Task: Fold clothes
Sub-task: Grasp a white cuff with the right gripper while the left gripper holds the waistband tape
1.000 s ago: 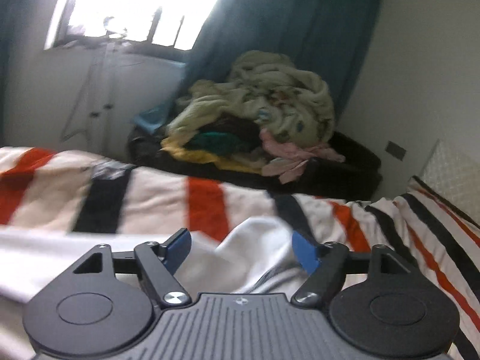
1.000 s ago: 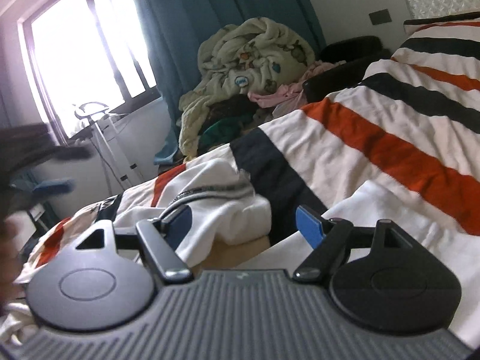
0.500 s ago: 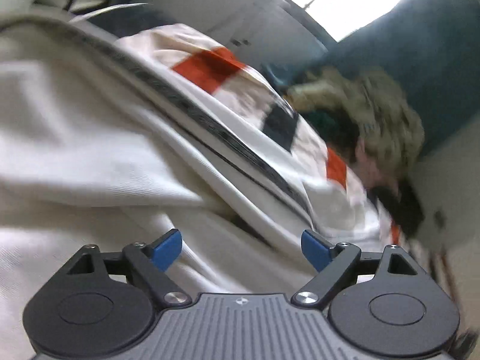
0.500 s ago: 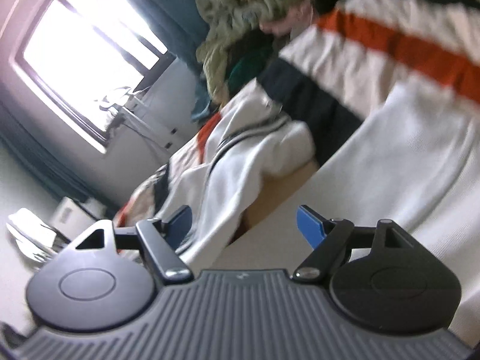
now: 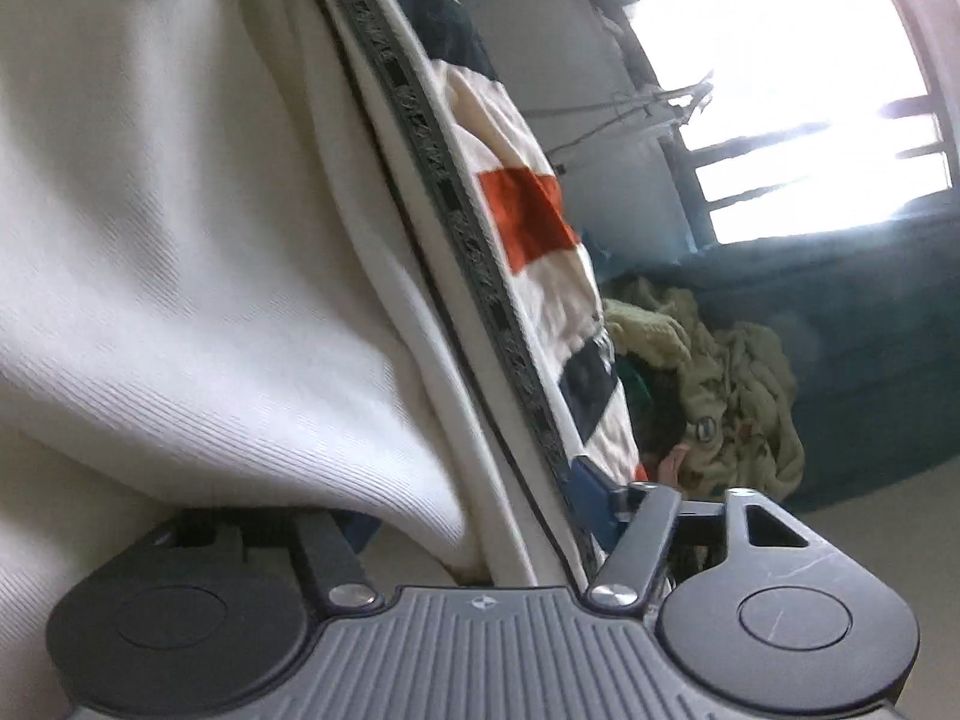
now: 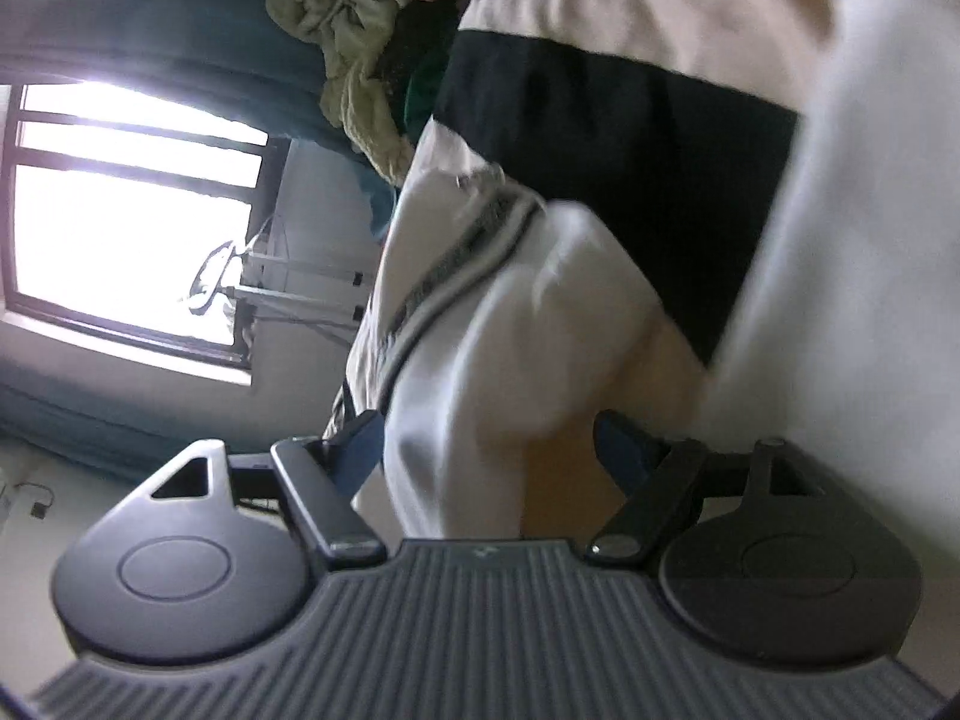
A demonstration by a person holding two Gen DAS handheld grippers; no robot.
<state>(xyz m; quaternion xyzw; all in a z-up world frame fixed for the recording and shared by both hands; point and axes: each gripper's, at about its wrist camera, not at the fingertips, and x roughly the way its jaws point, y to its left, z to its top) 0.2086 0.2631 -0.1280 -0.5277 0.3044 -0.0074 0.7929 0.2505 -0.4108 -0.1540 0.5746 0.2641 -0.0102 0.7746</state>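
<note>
Both grippers at the white ribbed-knit garment w/ dark patterned trim (image 5: 198,252), on the orange/black/cream striped bed (image 5: 528,210).

Left gripper (image 5: 480,504) closing round a fold: may pinch extra layers. Right gripper (image 6: 486,450) apart, cloth between, ungripped: fold could skew.

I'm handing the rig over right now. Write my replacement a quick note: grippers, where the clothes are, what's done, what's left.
Left gripper: jaws closing, with the white garment and its dark patterned trim between them; a firm pinch is not confirmed.
Right gripper: open, a bunched fold of the same white garment between its fingers, not pinched.
The garment lies on the striped bedspread. A heap of other clothes waits by the teal curtain.
Done: no finished fold visible.
Left: secure both grips, fold this garment, then the heap.
</note>
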